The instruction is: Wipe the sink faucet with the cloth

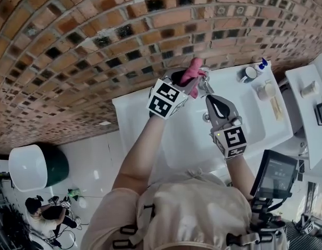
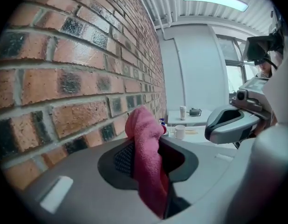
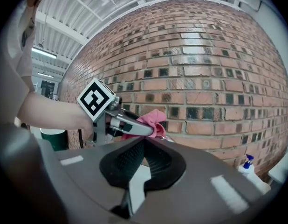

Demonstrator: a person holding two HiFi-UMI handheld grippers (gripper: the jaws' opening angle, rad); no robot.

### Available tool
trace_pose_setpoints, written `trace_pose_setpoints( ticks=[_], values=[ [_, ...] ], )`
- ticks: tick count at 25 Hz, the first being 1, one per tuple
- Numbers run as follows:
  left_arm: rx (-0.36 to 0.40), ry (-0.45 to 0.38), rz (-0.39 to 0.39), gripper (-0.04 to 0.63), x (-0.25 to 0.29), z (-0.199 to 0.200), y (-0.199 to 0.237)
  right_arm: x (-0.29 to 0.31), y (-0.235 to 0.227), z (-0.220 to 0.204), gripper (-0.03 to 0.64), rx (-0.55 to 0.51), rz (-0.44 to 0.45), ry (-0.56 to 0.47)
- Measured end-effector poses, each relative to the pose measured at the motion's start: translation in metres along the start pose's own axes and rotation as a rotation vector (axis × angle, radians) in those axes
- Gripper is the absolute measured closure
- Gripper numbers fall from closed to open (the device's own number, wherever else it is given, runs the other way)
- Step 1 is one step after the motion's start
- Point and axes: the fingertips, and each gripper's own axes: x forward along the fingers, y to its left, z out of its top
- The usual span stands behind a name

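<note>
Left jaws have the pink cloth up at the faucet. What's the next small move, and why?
Probably ease the left gripper onto the faucet and begin a short stroke. The pink cloth is clamped in its jaws and sits right beside the faucet by the brick wall, but firm contact isn't clear. The right gripper hangs empty over the sink, out of the way.

The left tongs [image 1: 195,79] are gripping a soft pink cloth [image 1: 193,68] at the chrome metal faucet [image 1: 207,86] of the white ceramic sink [image 1: 131,113]; the right tongs [image 1: 215,102] are hovering just beside, over the basin.
</note>
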Motion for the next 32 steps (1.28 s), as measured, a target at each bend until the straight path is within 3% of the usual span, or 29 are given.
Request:
trace_pose_setpoints(
  ticks=[10,16,20,22,24,28,32],
  values=[
    [0.037,-0.009,0.076,0.480,0.027,-0.003,0.016,0.006,-0.013,-0.017,0.624,0.044,0.004,0.027],
    [-0.112,-0.032,0.090,0.478,0.003,-0.037,0.031,0.021,-0.005,-0.019,0.624,0.043,0.039,0.031],
    [-0.137,0.091,0.157,0.479,-0.015,-0.086,0.037,0.021,0.002,-0.023,0.624,0.041,0.057,0.043],
    [-0.164,0.083,0.181,0.480,-0.026,-0.094,0.038,0.020,0.004,-0.028,0.624,0.045,0.062,0.055],
    [-0.180,0.025,0.190,0.480,-0.033,-0.078,0.039,0.021,0.003,-0.029,0.624,0.053,0.062,0.061],
    [-0.126,-0.060,0.165,0.480,-0.020,-0.027,0.035,0.024,0.005,-0.024,0.624,0.052,0.069,0.052],
    [-0.084,-0.054,0.138,0.480,0.006,-0.006,0.029,0.026,0.010,-0.018,0.624,0.038,0.083,0.038]
  ],
)
